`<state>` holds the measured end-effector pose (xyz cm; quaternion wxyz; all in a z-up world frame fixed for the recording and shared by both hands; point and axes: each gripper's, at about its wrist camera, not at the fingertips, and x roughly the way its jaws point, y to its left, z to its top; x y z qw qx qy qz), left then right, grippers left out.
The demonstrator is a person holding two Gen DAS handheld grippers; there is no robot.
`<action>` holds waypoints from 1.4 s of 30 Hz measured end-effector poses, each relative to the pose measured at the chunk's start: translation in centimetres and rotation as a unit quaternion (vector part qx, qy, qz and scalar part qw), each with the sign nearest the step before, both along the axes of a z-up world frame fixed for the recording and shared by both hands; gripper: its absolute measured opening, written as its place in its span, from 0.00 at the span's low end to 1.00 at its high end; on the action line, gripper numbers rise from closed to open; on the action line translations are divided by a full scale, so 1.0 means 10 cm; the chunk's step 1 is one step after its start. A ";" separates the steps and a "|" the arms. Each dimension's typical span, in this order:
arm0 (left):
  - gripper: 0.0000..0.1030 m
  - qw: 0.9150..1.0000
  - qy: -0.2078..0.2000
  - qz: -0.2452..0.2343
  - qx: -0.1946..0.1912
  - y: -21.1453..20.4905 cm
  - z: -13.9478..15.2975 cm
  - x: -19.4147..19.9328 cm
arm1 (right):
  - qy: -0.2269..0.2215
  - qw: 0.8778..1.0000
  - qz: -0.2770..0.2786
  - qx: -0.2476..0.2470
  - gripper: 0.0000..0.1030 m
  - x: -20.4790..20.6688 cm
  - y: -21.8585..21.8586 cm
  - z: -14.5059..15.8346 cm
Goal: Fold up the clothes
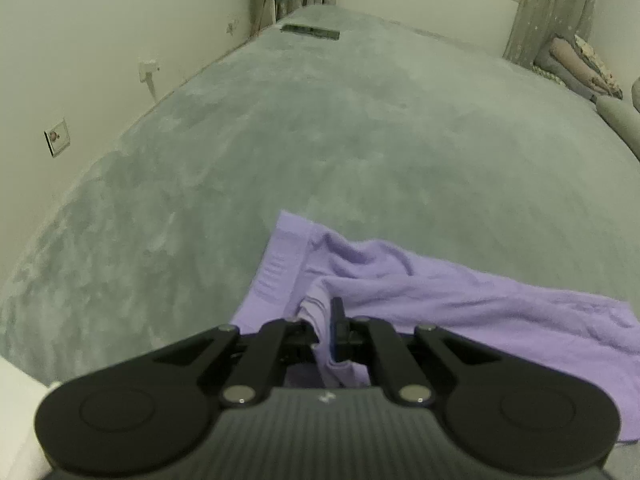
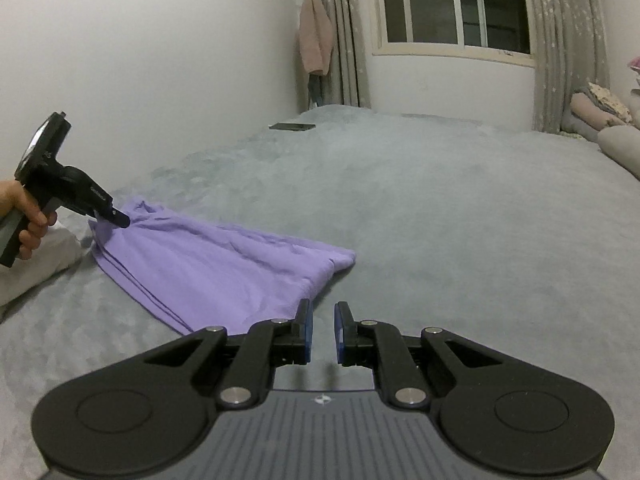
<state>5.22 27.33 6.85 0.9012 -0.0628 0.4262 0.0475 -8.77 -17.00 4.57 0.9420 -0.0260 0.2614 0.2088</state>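
A purple garment (image 1: 420,292) lies rumpled on the grey bed cover (image 1: 320,140). My left gripper (image 1: 326,320) is shut on a bunched edge of it, with fabric pinched between the pads. From the right wrist view the same purple garment (image 2: 208,264) spreads flat toward the left, and the left gripper (image 2: 116,218), held in a person's hand (image 2: 28,216), clamps its far corner and lifts it slightly. My right gripper (image 2: 323,316) stands open just above the cover, beside the garment's near right edge, with nothing between its blue pads.
A dark flat phone-like object (image 2: 292,126) lies far back on the bed. Pillows and folded bedding (image 2: 600,120) pile up at the right. A white pillow (image 2: 36,264) sits at the left edge. Wall, curtains and window (image 2: 452,0) close off the far side.
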 end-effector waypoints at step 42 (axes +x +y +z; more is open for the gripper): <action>0.40 0.984 -0.050 -0.125 -0.119 -2.09 -0.38 -0.93 | 0.098 0.990 -0.028 0.102 0.20 0.52 -0.16 -0.17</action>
